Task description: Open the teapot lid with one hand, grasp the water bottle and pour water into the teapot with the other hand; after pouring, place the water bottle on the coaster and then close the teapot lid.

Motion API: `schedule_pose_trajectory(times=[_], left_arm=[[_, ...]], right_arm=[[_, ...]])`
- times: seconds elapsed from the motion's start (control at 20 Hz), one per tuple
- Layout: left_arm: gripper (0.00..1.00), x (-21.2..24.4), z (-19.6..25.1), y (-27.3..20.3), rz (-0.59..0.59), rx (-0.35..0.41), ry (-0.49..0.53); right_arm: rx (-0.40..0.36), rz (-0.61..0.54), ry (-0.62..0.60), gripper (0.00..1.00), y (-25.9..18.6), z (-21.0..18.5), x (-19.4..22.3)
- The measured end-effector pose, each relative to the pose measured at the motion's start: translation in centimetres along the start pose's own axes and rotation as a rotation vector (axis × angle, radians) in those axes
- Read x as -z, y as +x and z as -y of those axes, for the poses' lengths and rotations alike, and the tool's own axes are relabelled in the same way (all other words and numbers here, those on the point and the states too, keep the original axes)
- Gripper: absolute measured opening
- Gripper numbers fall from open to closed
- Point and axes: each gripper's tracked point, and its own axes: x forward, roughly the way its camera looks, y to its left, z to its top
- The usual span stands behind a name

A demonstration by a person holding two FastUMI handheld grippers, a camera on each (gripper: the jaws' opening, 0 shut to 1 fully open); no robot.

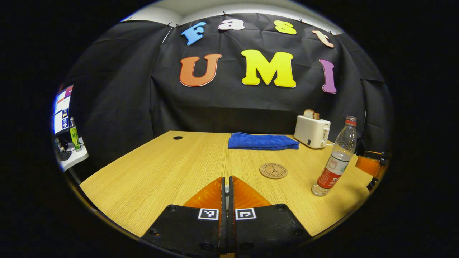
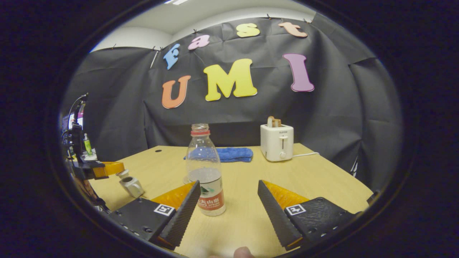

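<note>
Left gripper view: left gripper [image 1: 226, 193] at bottom centre, fingers drawn together; impossible to tell whether anything thin is pinched there. Round coaster [image 1: 273, 170] right of centre on the wooden table [image 1: 161, 168], kept bare, evidently as the bottle's landing spot. Uncapped water bottle [image 1: 335, 157] upright at right, partly filled, near the coaster. Folded blue towel [image 1: 263, 141] and white toaster [image 1: 312, 132] parked along the far edge, out of the working area.

Right gripper view: right gripper [image 2: 228, 184] spread wide at bottom, lined up for a side grasp. Water bottle [image 2: 206, 172] just left of centre, close by the left-hand finger, not yet clamped. Small metal piece [image 2: 131, 184] at lower left under the other gripper's finger, possibly the teapot lid, too small to confirm. Teapot body not made out. Pouring judged not yet begun.
</note>
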Motion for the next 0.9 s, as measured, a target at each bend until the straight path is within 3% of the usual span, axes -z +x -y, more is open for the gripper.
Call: schedule_pose_trajectory(times=[0.35,0.7,0.75,0.8,0.9], left_arm=[[0.03,-2.1,-0.2,-2.0,0.055,0.025,0.005],[0.03,-2.7,-2.0,-3.7,0.084,0.008,-0.015],[0.03,-2.5,-2.3,-3.9,0.082,0.007,-0.018],[0.03,-2.3,-2.5,-3.8,0.080,0.006,-0.019],[0.03,-2.0,-2.6,-4.0,0.077,0.007,-0.020]], right_arm=[[-0.058,-0.064,-0.044,0.96,3.6,-2.7,1.8],[-0.074,-0.096,-0.005,0.96,7.0,-4.1,2.5],[-0.064,-0.097,0.001,0.94,7.0,-4.0,2.4],[-0.054,-0.096,0.001,0.83,7.2,-4.0,2.4],[-0.055,-0.099,-0.030,0.75,7.3,-4.3,2.3]])
